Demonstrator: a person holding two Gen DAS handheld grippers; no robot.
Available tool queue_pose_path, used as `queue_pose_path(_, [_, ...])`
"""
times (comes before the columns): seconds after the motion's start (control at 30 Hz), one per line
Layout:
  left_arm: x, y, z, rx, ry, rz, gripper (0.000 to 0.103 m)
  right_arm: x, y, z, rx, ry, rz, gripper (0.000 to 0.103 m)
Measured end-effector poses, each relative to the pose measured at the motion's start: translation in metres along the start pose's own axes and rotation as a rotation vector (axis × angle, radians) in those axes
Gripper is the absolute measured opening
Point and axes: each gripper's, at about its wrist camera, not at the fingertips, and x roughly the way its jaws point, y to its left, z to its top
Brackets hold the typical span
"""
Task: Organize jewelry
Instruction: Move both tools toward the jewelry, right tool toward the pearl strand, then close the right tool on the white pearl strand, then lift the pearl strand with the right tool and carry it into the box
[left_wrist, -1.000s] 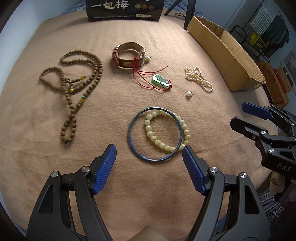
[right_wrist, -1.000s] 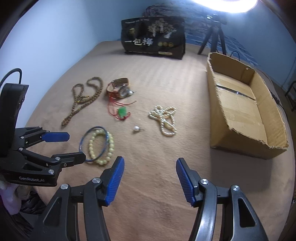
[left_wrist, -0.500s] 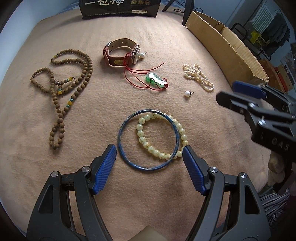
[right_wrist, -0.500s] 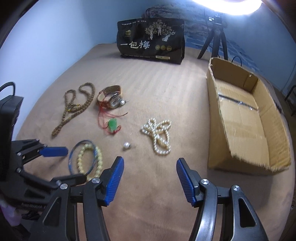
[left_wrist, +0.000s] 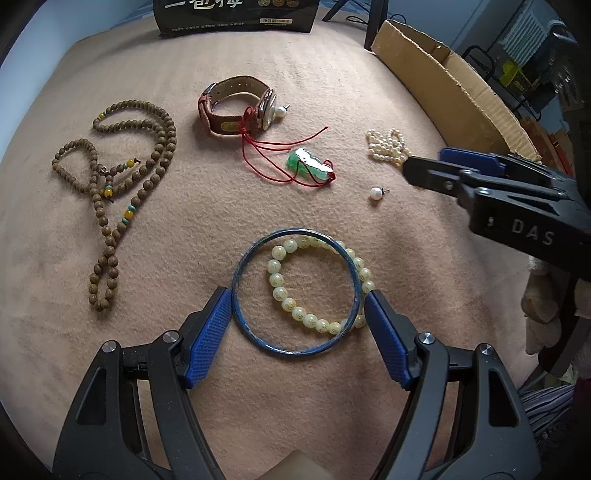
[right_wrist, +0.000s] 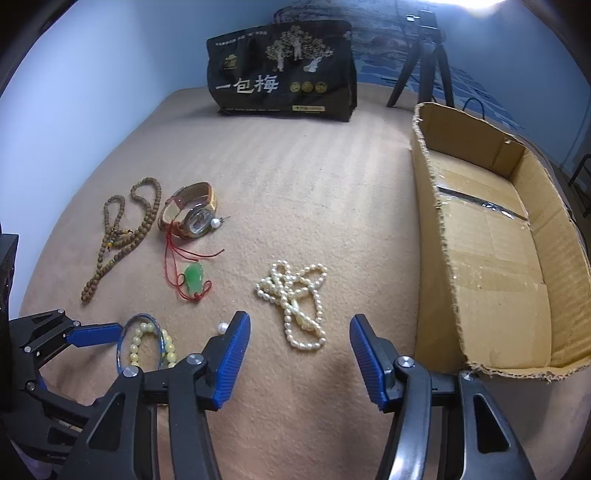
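The sorting is barely beginning: the open cardboard box (right_wrist: 491, 236) is sitting empty while every piece is lying on the tan blanket (right_wrist: 295, 177). A wooden bead necklace (left_wrist: 122, 192), a leather-strap watch (left_wrist: 236, 107), a jade pendant on red cord (left_wrist: 308, 166), a loose pearl (left_wrist: 376, 192) and a pearl strand (right_wrist: 295, 302) are waiting. The left gripper (left_wrist: 295, 317) is standing wide, its pads flanking the blue bangle (left_wrist: 295, 291) and yellow bead bracelet (left_wrist: 317, 284) without clamping. The right gripper (right_wrist: 300, 354), jaws just narrowing yet apart, is hovering empty before the pearl strand.
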Motion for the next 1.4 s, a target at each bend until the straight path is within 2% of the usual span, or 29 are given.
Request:
queue_pose_path(0.33, [-0.005, 0.012, -0.008, -0.028, -0.004, -0.039, 0.076, 0.015, 0.005, 0.006, -0.001, 0.020, -0.021, 0.055])
queue_pose_path(0.57, [-0.011, 0.018, -0.013, -0.022, -0.010, -0.037, 0.076, 0.028, 0.006, 0.007, -0.003, 0.042, -0.040, 0.055])
queue_pose_path(0.63, [-0.011, 0.017, -0.014, -0.022, -0.013, -0.030, 0.073, 0.029, 0.006, 0.008, -0.006, 0.042, -0.042, 0.055])
queue_pose_path(1.17, [-0.024, 0.024, -0.014, -0.053, -0.051, -0.019, 0.073, 0.028, 0.009, 0.009, -0.025, 0.040, -0.002, 0.009])
queue_pose_path(1.4, [-0.038, 0.019, -0.011, -0.043, -0.090, -0.013, 0.073, 0.023, 0.010, 0.008, -0.022, 0.027, 0.022, 0.005])
